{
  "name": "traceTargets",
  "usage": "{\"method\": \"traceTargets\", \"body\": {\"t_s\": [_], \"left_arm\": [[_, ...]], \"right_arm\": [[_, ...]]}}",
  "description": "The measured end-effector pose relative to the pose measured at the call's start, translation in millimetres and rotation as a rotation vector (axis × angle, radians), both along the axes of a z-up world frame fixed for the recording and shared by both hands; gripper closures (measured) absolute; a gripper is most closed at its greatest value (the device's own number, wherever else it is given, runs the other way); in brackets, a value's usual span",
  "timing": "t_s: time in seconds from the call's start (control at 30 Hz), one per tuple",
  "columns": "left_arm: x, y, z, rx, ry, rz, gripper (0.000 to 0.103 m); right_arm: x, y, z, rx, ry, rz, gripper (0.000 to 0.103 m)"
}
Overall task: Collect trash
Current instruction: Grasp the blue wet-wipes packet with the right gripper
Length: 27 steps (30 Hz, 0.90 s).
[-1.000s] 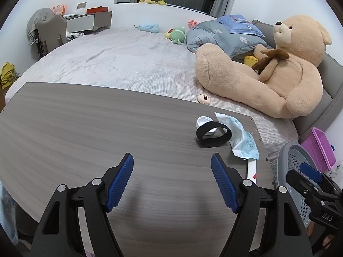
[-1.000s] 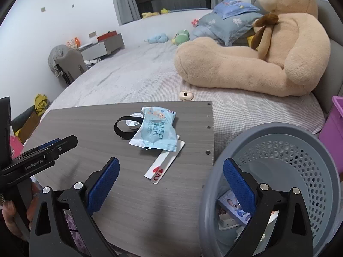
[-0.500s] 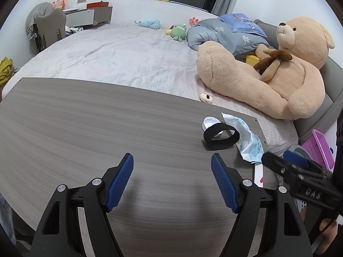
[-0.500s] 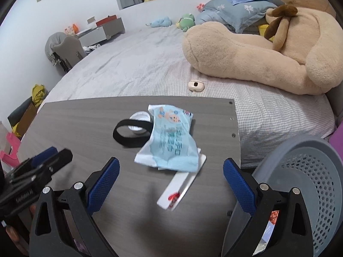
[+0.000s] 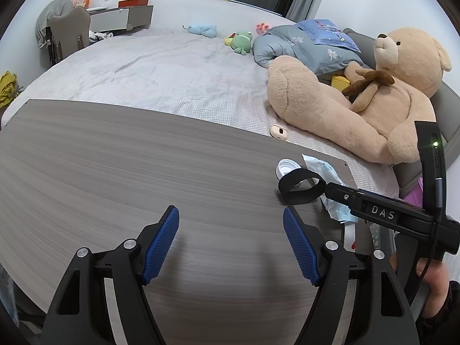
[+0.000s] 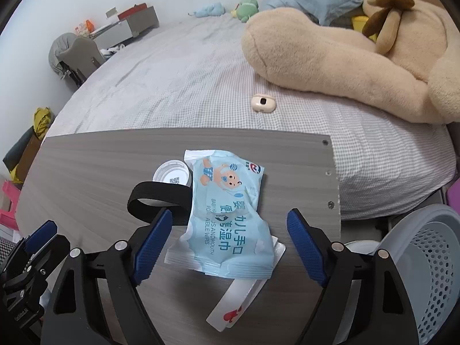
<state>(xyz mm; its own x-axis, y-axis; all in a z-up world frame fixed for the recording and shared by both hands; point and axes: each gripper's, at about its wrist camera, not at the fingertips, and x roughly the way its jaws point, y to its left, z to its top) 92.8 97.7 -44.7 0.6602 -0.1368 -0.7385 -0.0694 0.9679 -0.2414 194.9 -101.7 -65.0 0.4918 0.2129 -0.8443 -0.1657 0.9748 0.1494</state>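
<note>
Grey wood-grain table (image 6: 95,166) fills the lower half of both views, with a bed behind it. Lowest in the right wrist frame, the right gripper (image 6: 228,237) is spread wide, holding nothing, its blue pads either side of a light-blue wipes packet (image 6: 227,215) at frame centre. The packet overlaps a white strip (image 6: 238,304), a black band (image 6: 155,199) and a white cap (image 6: 172,174). A grey mesh basket (image 6: 431,273) sits lower right. The left gripper (image 5: 231,244) is likewise open and empty over bare table. Farther, upper right, lies a tan teddy bear (image 6: 330,54).
</note>
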Motion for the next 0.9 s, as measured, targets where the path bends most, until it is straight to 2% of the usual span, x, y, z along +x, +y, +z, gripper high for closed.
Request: {"method": "traceTargets", "body": {"t_s": [0.1, 0.37, 0.63, 0.9], "left_arm": [[0.6, -0.1, 0.2, -0.001, 0.001, 0.000, 0.031], [0.7, 0.3, 1.5, -0.003, -0.001, 0.001, 0.031], [-5.0, -2.7, 4.0, -0.001, -0.006, -0.007, 0.031], [-9.8, -8.4, 1.7, 0.006, 0.004, -0.034, 0.031]], "right_arm": [[2.9, 0.9, -5.3, 0.009, 0.032, 0.009, 0.041], [-7.6, 2.6, -4.6, 0.062, 0.036, 0.041, 0.045], [-35.2, 14.0, -1.4, 0.123, 0.043, 0.092, 0.046], [-53.5, 3.4, 9.7, 0.172, -0.004, 0.062, 0.047]]}}
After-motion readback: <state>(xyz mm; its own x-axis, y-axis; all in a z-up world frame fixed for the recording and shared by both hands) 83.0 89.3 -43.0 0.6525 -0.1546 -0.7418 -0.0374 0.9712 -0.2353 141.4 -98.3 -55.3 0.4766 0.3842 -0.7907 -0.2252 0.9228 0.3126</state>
